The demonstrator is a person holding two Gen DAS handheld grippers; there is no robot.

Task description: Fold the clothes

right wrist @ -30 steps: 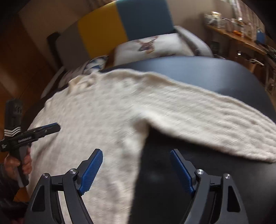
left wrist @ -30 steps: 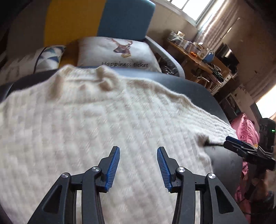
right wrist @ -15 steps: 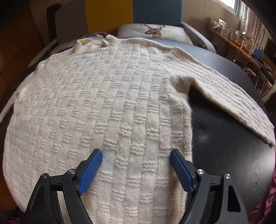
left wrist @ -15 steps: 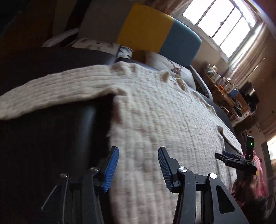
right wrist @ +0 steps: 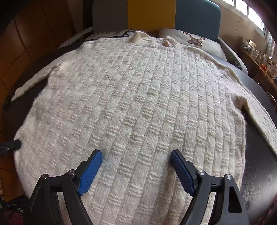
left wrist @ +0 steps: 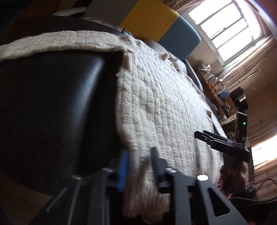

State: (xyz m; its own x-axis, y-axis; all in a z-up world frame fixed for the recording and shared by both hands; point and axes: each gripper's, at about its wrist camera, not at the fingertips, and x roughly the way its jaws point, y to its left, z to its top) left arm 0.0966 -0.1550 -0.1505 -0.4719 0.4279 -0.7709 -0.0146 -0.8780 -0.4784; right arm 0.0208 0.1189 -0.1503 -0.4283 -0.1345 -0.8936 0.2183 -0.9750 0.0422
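Note:
A cream knitted sweater [right wrist: 138, 97] lies spread flat on a black padded surface [right wrist: 259, 155], collar at the far end, sleeves out to both sides. My right gripper [right wrist: 136, 155] is open just above the sweater's body near the hem. In the left wrist view the sweater [left wrist: 164, 107] runs away from me. My left gripper [left wrist: 138, 161] sits at the sweater's left bottom edge, its jaws close either side of the knit edge, blurred. The right gripper [left wrist: 221, 140] shows at the right there, and the left gripper's tip [right wrist: 10, 145] shows at the left edge of the right wrist view.
Behind the black surface [left wrist: 52, 103] stands a grey, yellow and blue sofa back [right wrist: 155, 15] with a deer-print pillow [right wrist: 193, 41]. A wooden shelf with jars and a blue pot [left wrist: 223, 94] runs along the right wall under a window [left wrist: 225, 29].
My left gripper has dropped to the sweater's left side edge and its jaws have narrowed around it. My right gripper has shifted left over the middle of the sweater's lower body.

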